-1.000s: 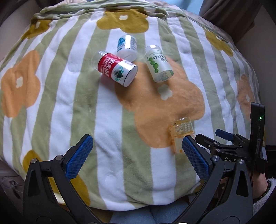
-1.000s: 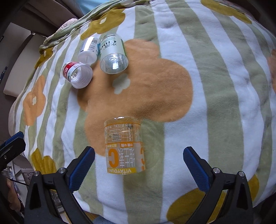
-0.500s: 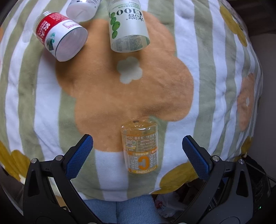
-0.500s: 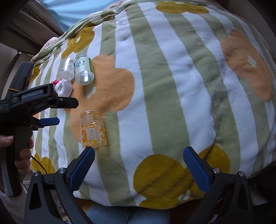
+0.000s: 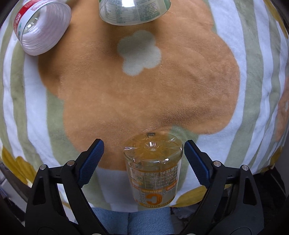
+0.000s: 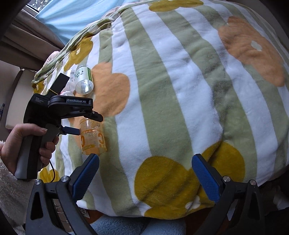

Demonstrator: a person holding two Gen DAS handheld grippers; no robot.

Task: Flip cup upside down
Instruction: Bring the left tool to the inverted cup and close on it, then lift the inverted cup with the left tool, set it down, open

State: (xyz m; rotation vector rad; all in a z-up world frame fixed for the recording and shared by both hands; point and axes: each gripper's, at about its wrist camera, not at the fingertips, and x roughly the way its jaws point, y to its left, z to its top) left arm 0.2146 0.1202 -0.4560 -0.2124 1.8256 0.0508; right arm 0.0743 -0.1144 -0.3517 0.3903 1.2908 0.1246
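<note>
A clear plastic cup with an orange "C" label (image 5: 153, 173) lies on its side on the striped flower blanket, base pointing away from me. My left gripper (image 5: 142, 159) is open with the cup between its blue pads; the right pad is close to the cup wall, the left pad stands apart. In the right wrist view the same cup (image 6: 92, 137) lies at the left, with the left gripper's black body (image 6: 59, 108) over it. My right gripper (image 6: 144, 173) is open and empty above the blanket's near edge.
A red-labelled cup (image 5: 41, 27) lies on its side at the far left and a green-labelled cup (image 5: 133, 10) at the far middle. A third small cup (image 6: 72, 74) lies behind them. The blanket (image 6: 180, 90) drops off at its near edge.
My left gripper has moved forward and down until the orange cup sits between its pads. My right gripper has pulled back and to the right, away from the cup.
</note>
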